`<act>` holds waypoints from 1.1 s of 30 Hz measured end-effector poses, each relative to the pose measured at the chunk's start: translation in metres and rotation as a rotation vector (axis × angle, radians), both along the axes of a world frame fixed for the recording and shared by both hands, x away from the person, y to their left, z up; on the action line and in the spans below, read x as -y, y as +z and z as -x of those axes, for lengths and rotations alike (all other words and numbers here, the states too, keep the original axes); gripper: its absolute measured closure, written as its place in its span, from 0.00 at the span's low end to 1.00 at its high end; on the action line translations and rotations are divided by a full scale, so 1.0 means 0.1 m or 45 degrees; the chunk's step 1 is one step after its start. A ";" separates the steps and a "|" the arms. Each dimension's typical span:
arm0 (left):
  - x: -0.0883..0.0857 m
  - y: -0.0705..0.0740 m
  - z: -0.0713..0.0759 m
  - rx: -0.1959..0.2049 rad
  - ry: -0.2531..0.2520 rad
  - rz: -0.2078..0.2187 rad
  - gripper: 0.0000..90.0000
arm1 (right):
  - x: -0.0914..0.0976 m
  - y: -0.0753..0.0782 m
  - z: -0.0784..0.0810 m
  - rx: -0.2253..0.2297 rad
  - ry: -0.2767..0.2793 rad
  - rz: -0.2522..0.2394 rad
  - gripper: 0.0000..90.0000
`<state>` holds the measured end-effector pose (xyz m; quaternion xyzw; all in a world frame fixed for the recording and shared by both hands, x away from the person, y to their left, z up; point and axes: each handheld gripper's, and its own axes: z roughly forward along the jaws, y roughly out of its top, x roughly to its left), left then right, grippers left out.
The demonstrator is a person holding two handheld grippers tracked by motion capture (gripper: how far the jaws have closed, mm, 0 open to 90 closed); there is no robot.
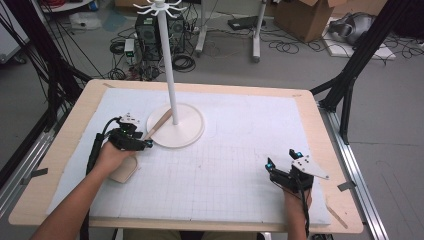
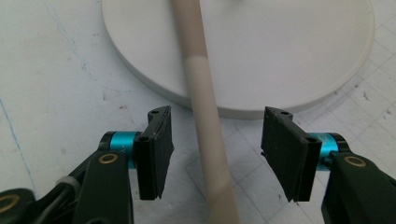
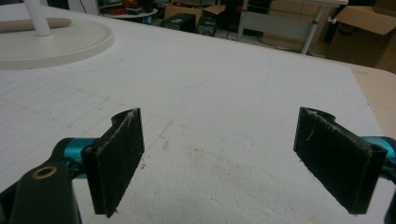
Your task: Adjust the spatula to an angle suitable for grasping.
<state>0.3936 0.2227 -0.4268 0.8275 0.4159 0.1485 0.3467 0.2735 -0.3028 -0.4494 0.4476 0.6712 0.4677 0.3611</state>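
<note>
We note a white stand (image 1: 174,122), a tan spoon (image 2: 205,126), a white gridded mat (image 1: 225,165), and a pale wood counter (image 1: 75,120).

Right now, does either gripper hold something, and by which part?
Nothing is held. The left gripper is open astride the wooden spoon's handle, not touching it. The right gripper is open over the bare mat.

1. We see a lab or workshop: concrete floor (image 1: 390,135) strewn with cables (image 1: 290,47).
2. We note a computer tower (image 1: 148,30), cardboard box (image 1: 305,17), black frame struts (image 1: 357,60).
3. We mark a gridded white mat (image 1: 225,170) on the wooden table (image 1: 75,120).
</note>
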 end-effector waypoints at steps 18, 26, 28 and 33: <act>0.02 -0.07 -0.04 -0.009 -0.016 -0.083 0.81 | -0.01 0.00 0.00 -0.006 0.004 0.002 0.16; 0.05 -0.06 -0.01 0.012 -0.024 -0.118 0.87 | -0.01 0.00 0.00 -0.006 0.003 0.003 0.16; 0.06 -0.05 -0.01 0.011 -0.028 -0.126 0.87 | 0.00 0.00 0.00 0.006 0.002 0.009 0.16; 0.01 -0.02 0.00 0.014 0.032 -0.137 0.87 | 0.00 0.00 0.00 0.005 0.001 0.011 0.16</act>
